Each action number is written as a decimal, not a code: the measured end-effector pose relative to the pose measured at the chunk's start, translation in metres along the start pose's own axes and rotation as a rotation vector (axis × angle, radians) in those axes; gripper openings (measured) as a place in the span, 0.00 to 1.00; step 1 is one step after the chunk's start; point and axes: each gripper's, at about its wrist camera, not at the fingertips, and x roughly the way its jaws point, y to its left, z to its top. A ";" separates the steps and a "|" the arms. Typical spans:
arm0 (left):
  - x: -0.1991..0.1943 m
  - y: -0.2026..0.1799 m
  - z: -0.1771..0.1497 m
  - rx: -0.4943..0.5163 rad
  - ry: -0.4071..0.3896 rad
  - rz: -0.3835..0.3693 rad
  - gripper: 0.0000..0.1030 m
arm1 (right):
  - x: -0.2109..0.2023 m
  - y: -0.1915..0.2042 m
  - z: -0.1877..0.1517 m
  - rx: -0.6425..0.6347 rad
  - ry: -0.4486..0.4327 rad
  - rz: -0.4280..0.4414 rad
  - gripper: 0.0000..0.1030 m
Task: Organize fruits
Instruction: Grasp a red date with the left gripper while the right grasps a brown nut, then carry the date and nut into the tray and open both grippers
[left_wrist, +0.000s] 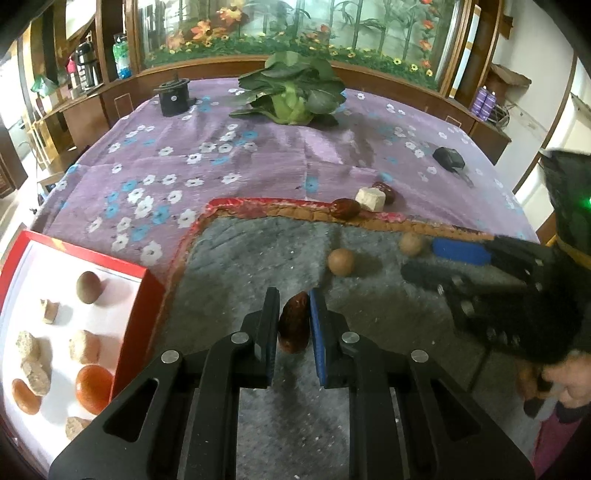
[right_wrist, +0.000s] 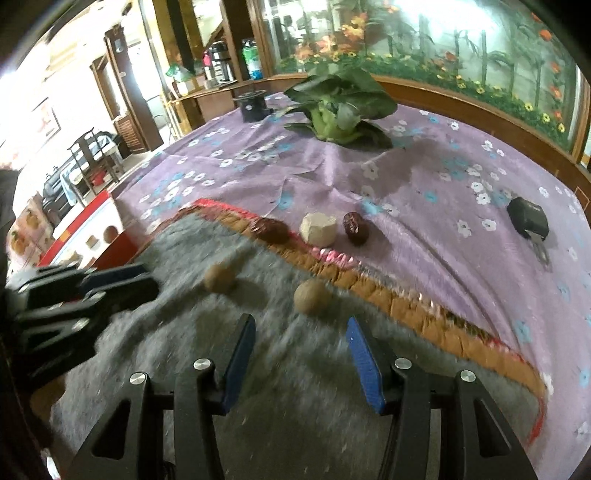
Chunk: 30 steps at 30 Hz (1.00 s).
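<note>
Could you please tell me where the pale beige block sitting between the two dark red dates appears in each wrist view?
Left wrist view: the pale beige block lies right of centre, on the purple cloth just beyond the mat's orange border.
Right wrist view: the block lies near the centre, also just past the border.
Shared landmark: the leafy green vegetable stands at the far end of the table in both.

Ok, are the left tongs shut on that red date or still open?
Shut on it: the left tongs pinch the red date between both pads, above the grey mat.
</note>
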 end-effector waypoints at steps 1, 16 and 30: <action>0.000 0.001 -0.001 0.001 0.001 0.000 0.15 | 0.003 -0.001 0.003 0.002 -0.004 -0.004 0.48; -0.015 0.008 -0.011 -0.013 -0.009 0.011 0.15 | -0.024 0.013 -0.009 -0.002 -0.026 0.002 0.21; -0.058 0.042 -0.033 -0.060 -0.069 0.069 0.15 | -0.046 0.090 -0.033 -0.060 -0.041 0.083 0.21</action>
